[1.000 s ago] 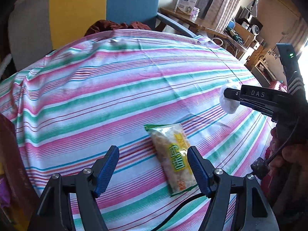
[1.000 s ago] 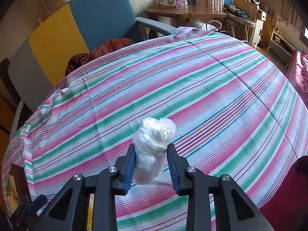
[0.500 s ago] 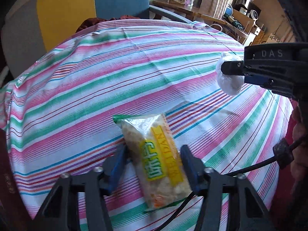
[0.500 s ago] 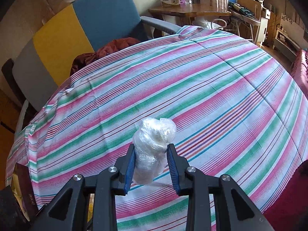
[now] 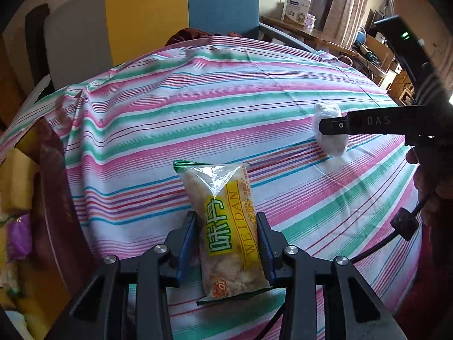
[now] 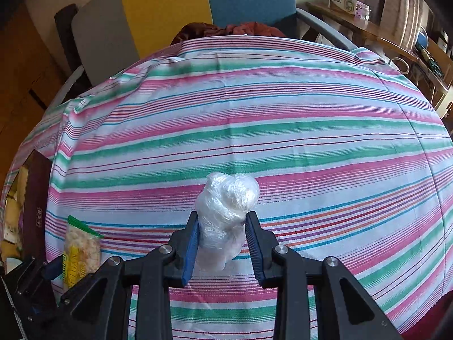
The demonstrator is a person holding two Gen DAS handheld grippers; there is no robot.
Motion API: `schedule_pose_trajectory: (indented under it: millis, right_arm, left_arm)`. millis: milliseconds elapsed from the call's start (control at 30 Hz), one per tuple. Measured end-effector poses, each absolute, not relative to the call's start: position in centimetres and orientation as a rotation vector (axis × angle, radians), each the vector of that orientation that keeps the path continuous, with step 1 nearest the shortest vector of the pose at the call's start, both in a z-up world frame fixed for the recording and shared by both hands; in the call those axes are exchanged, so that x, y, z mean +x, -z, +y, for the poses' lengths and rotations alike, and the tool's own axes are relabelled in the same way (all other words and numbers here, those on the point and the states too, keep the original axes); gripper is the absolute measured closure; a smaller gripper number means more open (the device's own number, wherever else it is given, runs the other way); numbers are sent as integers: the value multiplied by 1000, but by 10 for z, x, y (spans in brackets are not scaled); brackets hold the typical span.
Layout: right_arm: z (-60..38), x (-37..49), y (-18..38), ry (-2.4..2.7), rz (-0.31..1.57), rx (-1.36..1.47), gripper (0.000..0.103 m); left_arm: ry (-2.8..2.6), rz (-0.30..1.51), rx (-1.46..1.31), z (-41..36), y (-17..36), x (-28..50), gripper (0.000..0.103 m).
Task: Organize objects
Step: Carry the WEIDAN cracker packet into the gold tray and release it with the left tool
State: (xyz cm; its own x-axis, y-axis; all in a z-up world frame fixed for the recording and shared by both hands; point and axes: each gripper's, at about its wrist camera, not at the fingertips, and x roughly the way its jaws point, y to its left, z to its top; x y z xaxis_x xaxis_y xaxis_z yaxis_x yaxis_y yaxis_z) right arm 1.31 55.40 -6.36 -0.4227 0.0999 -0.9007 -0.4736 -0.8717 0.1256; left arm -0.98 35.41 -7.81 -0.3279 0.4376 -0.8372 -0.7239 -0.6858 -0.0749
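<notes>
left gripper point(image 5: 229, 243) clamped on snack bag point(image 5: 226, 226), long axis along fingers, over tablecloth point(image 5: 198, 119) near edge | right gripper point(image 6: 222, 249) gripping plastic wad point(image 6: 226, 212), right of bag, well apart

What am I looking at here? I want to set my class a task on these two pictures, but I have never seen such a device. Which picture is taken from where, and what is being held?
There is no robot: a person holds a hand-operated gripper in each hand, and each carries a camera looking forward along its two fingers. One picture is from the left gripper, the other from the right gripper. Both look over a table with a striped tablecloth. The left gripper is closed on a snack packet labelled WEIDAN. The right gripper is closed on a wad of clear plastic wrap. Each gripper also appears at the edge of the other's picture.
</notes>
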Motion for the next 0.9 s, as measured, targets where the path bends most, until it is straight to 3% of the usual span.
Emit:
schedule_pose_trajectory:
  millis: [400, 900]
  right_arm:
    - [557, 14, 70, -2317, 523, -1449, 71]
    - [551, 11, 75, -2296, 470, -1482, 73]
  left_arm:
    - [-2155, 366, -994, 308, 26, 10, 62]
    - [-2233, 230, -999, 244, 0, 1, 62]
